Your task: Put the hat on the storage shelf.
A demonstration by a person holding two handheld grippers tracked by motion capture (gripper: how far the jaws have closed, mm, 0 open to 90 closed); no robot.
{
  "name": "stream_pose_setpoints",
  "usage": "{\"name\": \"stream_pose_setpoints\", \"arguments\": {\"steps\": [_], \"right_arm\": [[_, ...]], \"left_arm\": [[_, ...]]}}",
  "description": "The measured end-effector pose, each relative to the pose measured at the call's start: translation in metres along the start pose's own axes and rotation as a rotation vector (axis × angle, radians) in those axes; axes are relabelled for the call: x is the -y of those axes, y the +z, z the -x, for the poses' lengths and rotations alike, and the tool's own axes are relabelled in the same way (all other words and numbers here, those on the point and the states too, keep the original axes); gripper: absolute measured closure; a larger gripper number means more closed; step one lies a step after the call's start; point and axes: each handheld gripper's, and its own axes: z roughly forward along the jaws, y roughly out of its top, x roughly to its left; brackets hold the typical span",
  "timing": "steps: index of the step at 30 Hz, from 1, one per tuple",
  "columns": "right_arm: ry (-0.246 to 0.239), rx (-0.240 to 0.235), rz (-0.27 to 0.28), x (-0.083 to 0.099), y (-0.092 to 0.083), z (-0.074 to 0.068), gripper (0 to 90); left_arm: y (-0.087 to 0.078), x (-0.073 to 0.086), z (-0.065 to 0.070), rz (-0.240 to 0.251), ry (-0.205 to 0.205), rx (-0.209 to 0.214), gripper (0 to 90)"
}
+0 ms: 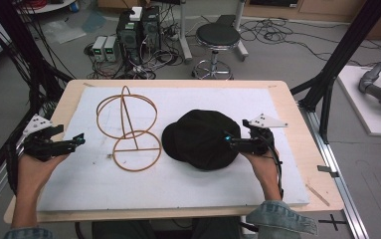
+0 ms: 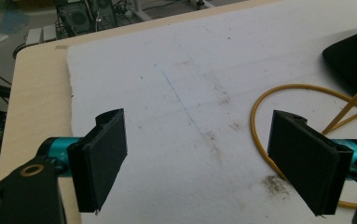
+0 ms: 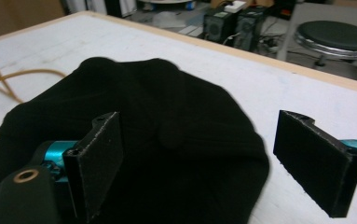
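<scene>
Black cap (image 1: 200,139) lies flat on white mat (image 1: 218,189), just right of wire stand (image 1: 128,127) | right gripper (image 1: 233,143) at cap's right edge, jaws wide apart, holding nothing | left gripper (image 1: 78,139) spread open, clear of stand, near mat's left edge

Matt black cloth cap (image 1: 201,138), glossy yellow wire stand (image 1: 128,127), rough white foam mat (image 1: 218,185).

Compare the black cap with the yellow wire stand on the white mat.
The black cap is soft, solid fabric lying flat; the yellow wire stand is a thin open frame that stands upright on its ring base. The cap lies under the right gripper; the stand is nearer the left gripper. Both rest on the white mat.
</scene>
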Motion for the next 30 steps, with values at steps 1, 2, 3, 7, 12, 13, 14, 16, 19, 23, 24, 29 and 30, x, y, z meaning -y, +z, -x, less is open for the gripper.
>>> {"name": "stream_pose_setpoints", "arguments": {"steps": [1, 2, 3, 7, 12, 13, 14, 16, 19, 23, 24, 29, 30], "right_arm": [[0.000, 0.000, 0.000, 0.000, 0.000, 0.000, 16.2], [-0.008, -0.009, -0.003, 0.000, 0.002, -0.001, 16.2], [-0.012, -0.025, -0.009, -0.001, 0.006, -0.003, 16.1], [-0.041, -0.050, -0.015, -0.001, 0.015, -0.006, 16.1], [-0.059, -0.068, -0.047, 0.000, 0.027, -0.011, 16.2], [-0.059, -0.068, -0.047, 0.000, 0.027, -0.011, 16.2], [-0.063, -0.074, -0.054, 0.001, 0.029, -0.012, 16.2], [-0.082, -0.076, -0.066, 0.002, 0.033, -0.014, 16.2], [-0.101, -0.068, -0.080, 0.004, 0.038, -0.015, 16.2], [-0.134, -0.047, -0.099, 0.007, 0.046, -0.016, 16.3], [-0.143, -0.051, -0.099, 0.008, 0.047, -0.016, 16.3], [-0.149, -0.047, -0.104, 0.011, 0.052, -0.016, 18.6], [-0.149, -0.047, -0.104, 0.011, 0.052, -0.016, 18.6]], "left_arm": [[-0.001, 0.001, 0.000, -0.001, 0.002, -0.001, 20.0], [-0.002, 0.001, -0.001, 0.000, 0.004, 0.000, 20.1], [-0.003, 0.002, -0.001, -0.003, 0.004, -0.003, 20.1], [-0.008, 0.005, -0.003, -0.006, 0.000, -0.012, 20.1], [-0.013, 0.008, -0.005, -0.005, -0.001, -0.016, 20.1], [-0.013, 0.009, -0.005, -0.006, -0.003, -0.014, 20.1], [-0.013, 0.009, -0.005, -0.007, -0.004, -0.013, 20.1], [-0.014, 0.011, -0.006, -0.011, -0.004, -0.014, 20.1], [-0.016, 0.012, -0.007, -0.010, -0.008, -0.018, 20.2], [-0.019, 0.014, -0.007, -0.010, -0.010, -0.023, 20.2], [-0.019, 0.014, -0.007, -0.010, -0.010, -0.023, 20.2], [-0.020, 0.015, -0.007, -0.013, -0.010, -0.024, 20.2], [-0.020, 0.015, -0.007, -0.013, -0.009, -0.024, 20.2]]}}
